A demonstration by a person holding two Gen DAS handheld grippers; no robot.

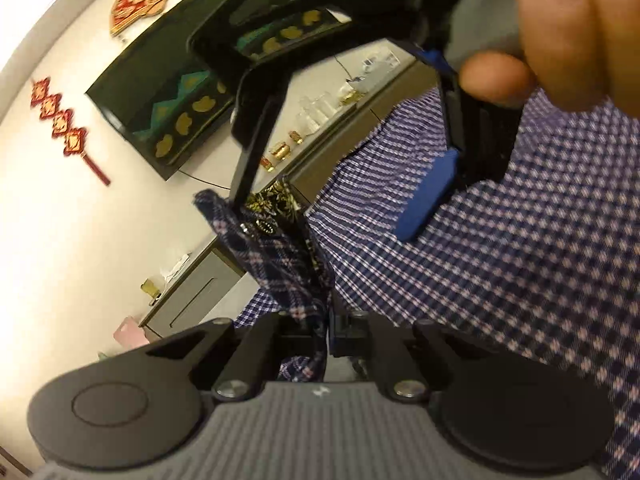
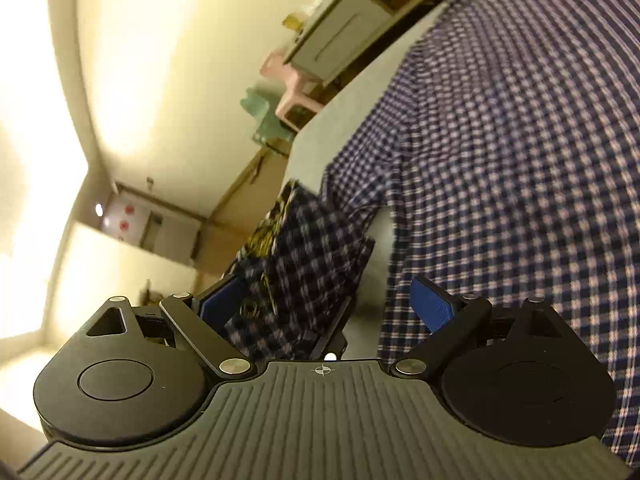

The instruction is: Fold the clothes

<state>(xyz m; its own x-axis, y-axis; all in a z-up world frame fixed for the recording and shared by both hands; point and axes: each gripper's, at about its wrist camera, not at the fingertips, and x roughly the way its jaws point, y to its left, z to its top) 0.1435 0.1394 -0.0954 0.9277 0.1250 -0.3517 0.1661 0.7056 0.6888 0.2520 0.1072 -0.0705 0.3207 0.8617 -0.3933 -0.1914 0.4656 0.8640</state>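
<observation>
The left hand-held gripper (image 1: 316, 320) is pressed together, pinching a bunched fold of the checked shirt (image 1: 500, 260) that runs up between its fingers to a patterned collar lining (image 1: 272, 200). Just beyond, in the left wrist view, the right hand-held gripper (image 1: 332, 184) stands spread, its blue pad (image 1: 428, 196) against the cloth, a hand (image 1: 568, 40) behind it. In the right wrist view that gripper (image 2: 328, 304) is open around the same fold (image 2: 308, 264). The rest of the shirt spreads to the right over a pale surface (image 2: 352, 108). Farther off stand a cabinet (image 1: 192, 300) and a wall fan ornament (image 1: 144, 0).
</observation>
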